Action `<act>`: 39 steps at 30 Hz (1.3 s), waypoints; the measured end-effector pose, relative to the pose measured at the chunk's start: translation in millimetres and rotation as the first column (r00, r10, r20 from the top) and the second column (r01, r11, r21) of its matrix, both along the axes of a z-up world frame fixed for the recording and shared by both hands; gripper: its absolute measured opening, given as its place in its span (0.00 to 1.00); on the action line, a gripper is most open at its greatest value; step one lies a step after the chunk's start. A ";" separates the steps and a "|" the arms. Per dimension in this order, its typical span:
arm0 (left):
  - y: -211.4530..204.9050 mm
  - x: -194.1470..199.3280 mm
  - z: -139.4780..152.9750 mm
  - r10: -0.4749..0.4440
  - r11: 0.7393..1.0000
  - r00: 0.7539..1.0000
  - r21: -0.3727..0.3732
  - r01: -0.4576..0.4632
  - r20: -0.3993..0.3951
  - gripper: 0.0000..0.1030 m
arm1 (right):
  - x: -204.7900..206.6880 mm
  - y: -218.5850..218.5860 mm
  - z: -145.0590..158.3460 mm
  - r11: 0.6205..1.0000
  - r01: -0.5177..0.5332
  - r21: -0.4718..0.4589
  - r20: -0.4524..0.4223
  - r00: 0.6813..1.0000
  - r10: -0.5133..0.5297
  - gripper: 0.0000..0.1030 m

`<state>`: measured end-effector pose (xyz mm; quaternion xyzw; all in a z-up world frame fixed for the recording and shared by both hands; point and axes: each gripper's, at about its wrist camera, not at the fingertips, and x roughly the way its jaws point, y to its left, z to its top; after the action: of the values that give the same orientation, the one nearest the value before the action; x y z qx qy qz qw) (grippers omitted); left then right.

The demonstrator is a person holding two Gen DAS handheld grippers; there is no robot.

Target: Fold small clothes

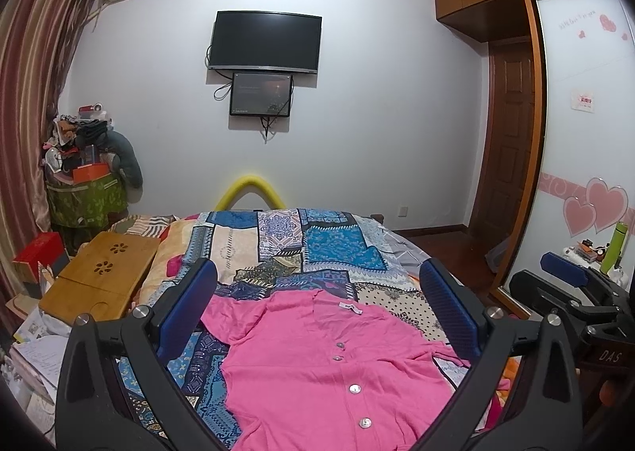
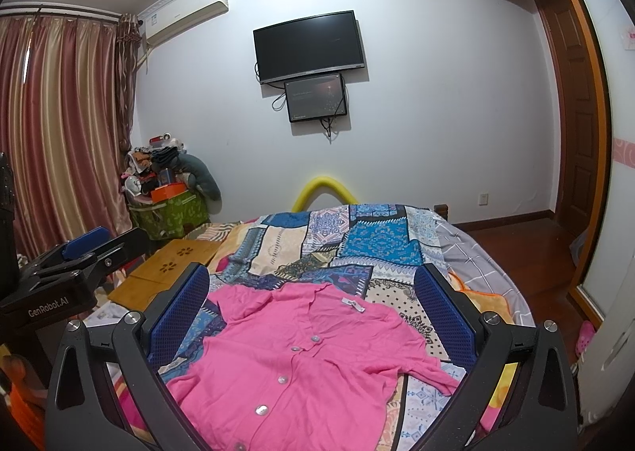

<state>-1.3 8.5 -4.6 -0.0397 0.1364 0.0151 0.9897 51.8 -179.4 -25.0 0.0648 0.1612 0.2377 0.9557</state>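
Note:
A small pink buttoned shirt lies spread flat on a patchwork bed cover, collar and white label toward the far side. My left gripper hovers above the shirt's upper part, open, nothing between its blue pads. My right gripper hovers over the same shirt, also open and empty. The right gripper shows at the right edge of the left wrist view. In the right wrist view, the left gripper shows at the left edge.
A wooden lap table rests on the bed's left side. Cluttered storage bags stand in the far left corner by the curtains. A wardrobe and wooden door are on the right. A TV hangs on the far wall.

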 end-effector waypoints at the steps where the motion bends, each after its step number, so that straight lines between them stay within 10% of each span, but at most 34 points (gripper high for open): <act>1: 0.7 0.1 0.1 -0.001 1.000 1.000 -0.001 0.001 0.001 1.00 | 0.0 -0.1 0.0 1.000 0.000 0.000 0.000 1.000 0.000 1.00; 20: 12.8 31.0 5.2 -0.007 1.000 1.000 0.016 0.008 -0.020 1.00 | 35.0 -1.3 1.0 0.997 0.031 -0.067 0.025 0.999 -0.030 1.00; 39: 79.0 209.2 -28.9 -0.015 0.999 0.960 -0.039 0.005 -0.279 1.00 | 170.8 -3.7 -29.8 0.959 -0.054 -0.279 -0.173 0.985 0.005 1.00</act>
<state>207.9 87.4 -33.5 -0.0552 0.2750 0.0130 0.9598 222.5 -183.1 -54.8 -0.0547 0.2758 0.2202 0.9341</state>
